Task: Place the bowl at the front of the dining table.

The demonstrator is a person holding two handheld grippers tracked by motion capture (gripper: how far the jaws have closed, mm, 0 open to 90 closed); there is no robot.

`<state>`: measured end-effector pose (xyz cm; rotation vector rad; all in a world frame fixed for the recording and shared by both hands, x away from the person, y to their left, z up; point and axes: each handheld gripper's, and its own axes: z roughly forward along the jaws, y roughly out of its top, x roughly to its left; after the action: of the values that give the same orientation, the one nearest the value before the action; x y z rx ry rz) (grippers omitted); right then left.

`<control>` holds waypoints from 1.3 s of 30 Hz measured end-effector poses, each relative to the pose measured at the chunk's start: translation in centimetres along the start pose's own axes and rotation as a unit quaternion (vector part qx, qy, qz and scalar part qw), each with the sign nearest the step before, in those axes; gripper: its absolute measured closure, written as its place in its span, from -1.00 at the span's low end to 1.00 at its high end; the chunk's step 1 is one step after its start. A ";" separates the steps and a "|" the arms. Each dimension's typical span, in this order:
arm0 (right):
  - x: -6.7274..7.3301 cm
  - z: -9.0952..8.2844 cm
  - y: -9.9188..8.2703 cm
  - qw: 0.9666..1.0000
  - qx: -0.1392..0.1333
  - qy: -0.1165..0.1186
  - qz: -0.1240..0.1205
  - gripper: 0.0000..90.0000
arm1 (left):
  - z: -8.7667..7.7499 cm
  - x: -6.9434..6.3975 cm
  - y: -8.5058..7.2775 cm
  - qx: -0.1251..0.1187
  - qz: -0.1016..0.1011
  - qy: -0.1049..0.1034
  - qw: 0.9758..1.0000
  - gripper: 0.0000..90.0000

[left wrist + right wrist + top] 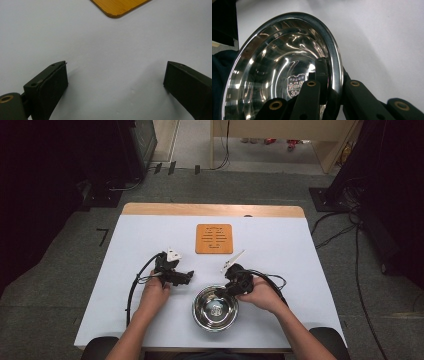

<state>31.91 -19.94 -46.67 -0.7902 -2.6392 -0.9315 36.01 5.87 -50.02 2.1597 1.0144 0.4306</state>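
A shiny steel bowl (215, 308) rests on the white table near the front edge. My right gripper (223, 291) is shut on the bowl's rim (336, 65) at its upper right, one jaw inside the bowl and one outside. My left gripper (188, 276) lies left of the bowl, a hand around it, pointing right. Its jaws stand wide apart over bare table (115, 72) with nothing between them. An orange slotted wooden trivet (214, 238) lies flat farther back at the table's middle; its corner (117, 6) appears at the top of the left gripper view.
The white table surface (290, 250) has open room at left, right and behind the trivet. Black cables (134, 287) trail from both grippers. Dark equipment and cables (350, 220) stand on the floor around the table.
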 end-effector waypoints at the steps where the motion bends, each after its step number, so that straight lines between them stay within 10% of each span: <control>1: 0.0 0.0 0.0 1.000 0.000 -0.001 0.001 0.92 | 0.0 0.0 0.0 0.000 0.000 0.000 1.000 -0.88; 39: -1.3 -0.7 0.3 0.998 -0.032 -0.022 0.043 0.92 | 0.0 0.0 0.0 0.000 -0.001 0.000 1.000 -0.88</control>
<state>33.19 -20.75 -46.54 -0.9407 -2.6005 -0.9915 36.01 5.86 -50.02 2.1582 1.0150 0.4300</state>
